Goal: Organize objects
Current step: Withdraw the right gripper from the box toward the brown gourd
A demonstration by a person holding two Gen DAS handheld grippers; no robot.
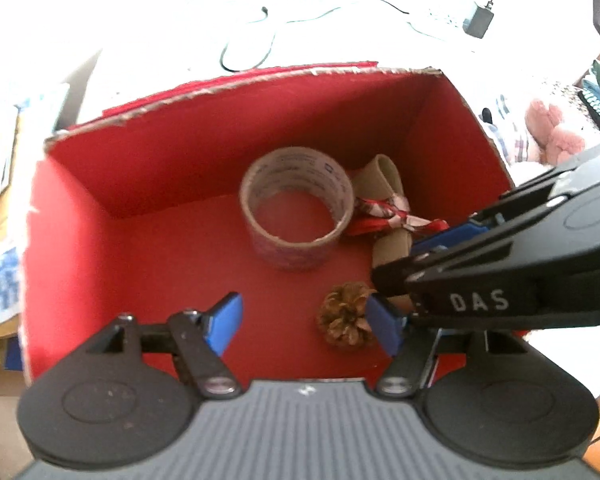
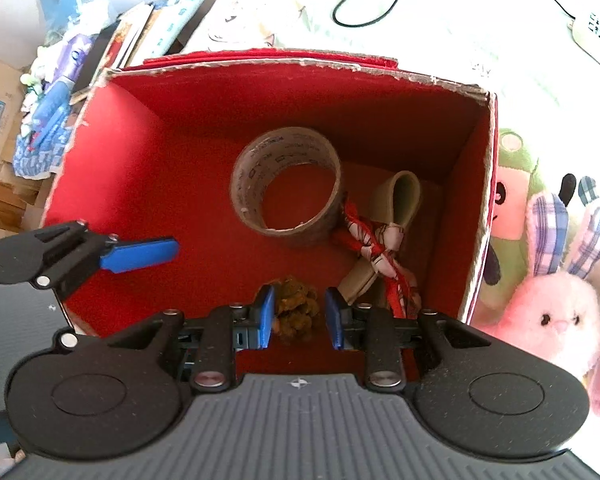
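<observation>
Right wrist view: my right tool (image 2: 299, 314), half open, brackets the pine cone (image 2: 296, 312) on the red box (image 2: 140, 168) floor; tape roll (image 2: 288, 184) and ribbon bundle (image 2: 384, 244) lie ahead. My left tool (image 1: 302, 322) gapes empty. Packing looks nearly done.

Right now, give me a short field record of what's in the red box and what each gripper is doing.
container: red cardboard box, open top
contents: brown tape roll; brown pine cone; beige loop tied with red-and-white ribbon
left gripper: open, empty, over the box
right gripper: open, fingers either side of pine cone
outside box: pink plush rabbit
</observation>
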